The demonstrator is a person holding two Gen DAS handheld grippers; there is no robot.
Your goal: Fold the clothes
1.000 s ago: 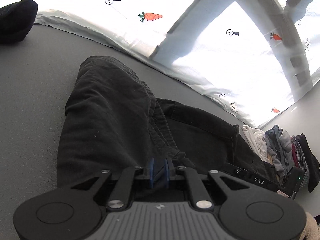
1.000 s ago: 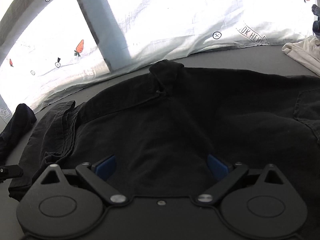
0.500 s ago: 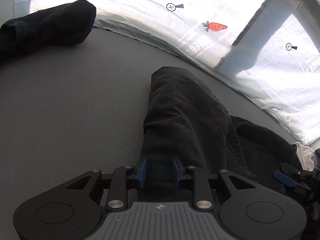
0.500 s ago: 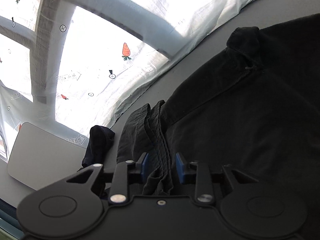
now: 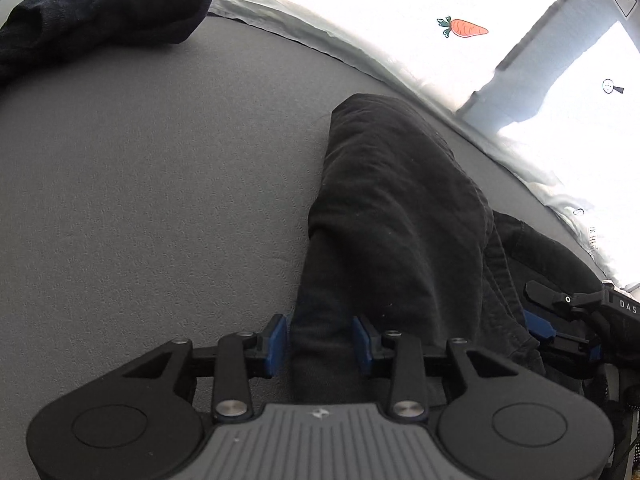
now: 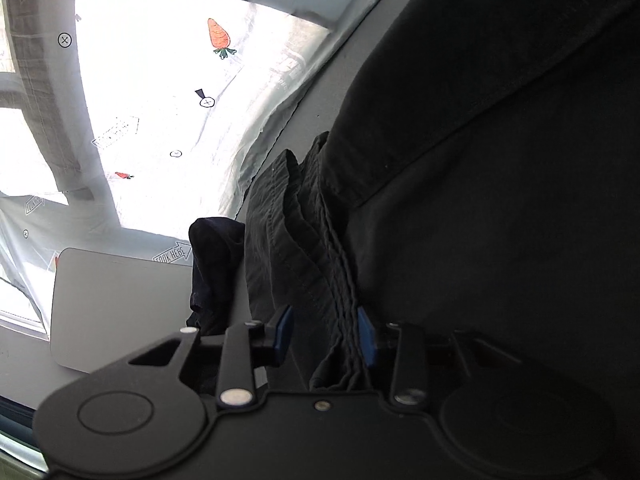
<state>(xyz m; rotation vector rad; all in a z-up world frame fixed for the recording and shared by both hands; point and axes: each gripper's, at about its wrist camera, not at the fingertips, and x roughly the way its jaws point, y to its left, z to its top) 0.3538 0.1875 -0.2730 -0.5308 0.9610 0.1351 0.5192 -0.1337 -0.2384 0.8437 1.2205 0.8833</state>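
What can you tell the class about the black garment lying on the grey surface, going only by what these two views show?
The black garment looks like woven cotton, matte and creased, with stitched seams and a bunched, gathered edge. It lies on the grey surface, one folded part reaching toward the white carrot-print sheet. The left gripper, jaws just opening, straddles a fold; the right gripper has the gathered edge between its pads. A separate dark bundle lies apart from it.

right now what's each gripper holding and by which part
The left gripper straddles a bunched fold of the black garment. The right gripper holds its stitched edge.
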